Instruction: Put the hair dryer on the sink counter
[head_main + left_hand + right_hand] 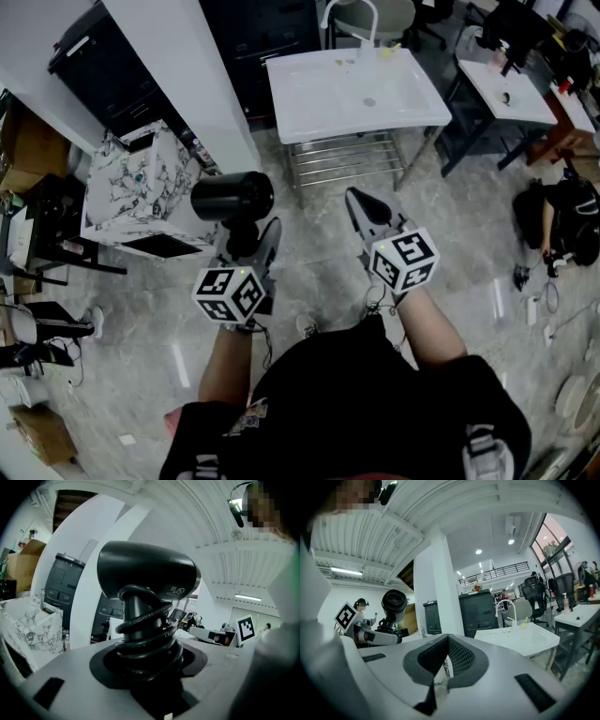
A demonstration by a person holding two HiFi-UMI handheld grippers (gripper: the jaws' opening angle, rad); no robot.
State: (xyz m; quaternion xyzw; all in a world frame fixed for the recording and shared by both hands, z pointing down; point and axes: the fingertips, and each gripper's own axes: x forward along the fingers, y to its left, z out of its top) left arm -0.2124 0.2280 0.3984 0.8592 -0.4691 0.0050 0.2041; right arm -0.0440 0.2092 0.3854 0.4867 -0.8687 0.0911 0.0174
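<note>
The white sink worktop [319, 103] stands at the far middle of the head view, its basin bare, with a curved white faucet [349, 11] at its back edge. Under the sink worktop sits a chrome wire rack [347, 161]. To the left of the sink worktop rises a broad white pillar [187, 75]. Further left of the sink worktop, past the pillar and nearer the person, a box with a marble pattern [141, 183] rests on the grey floor.

Both grippers hang over the floor on the near side of the sink worktop, clear of it. The left gripper [251, 246] is off the sink worktop's front left corner. Its jaws stand wide, clamped on the handle of the black hair dryer [232, 197]. The hair dryer stands upright out of the gripper, its round barrel on top and lying roughly level. It is in the air, well short of the sink worktop and not touching it. The right gripper [359, 202] is held in front of the sink worktop's middle, pointing towards the rack. Its jaws are drawn together with nothing between them.

A black cord [145, 634] is wound in several loops round the hair dryer's handle, just above the left gripper's jaws.
</note>
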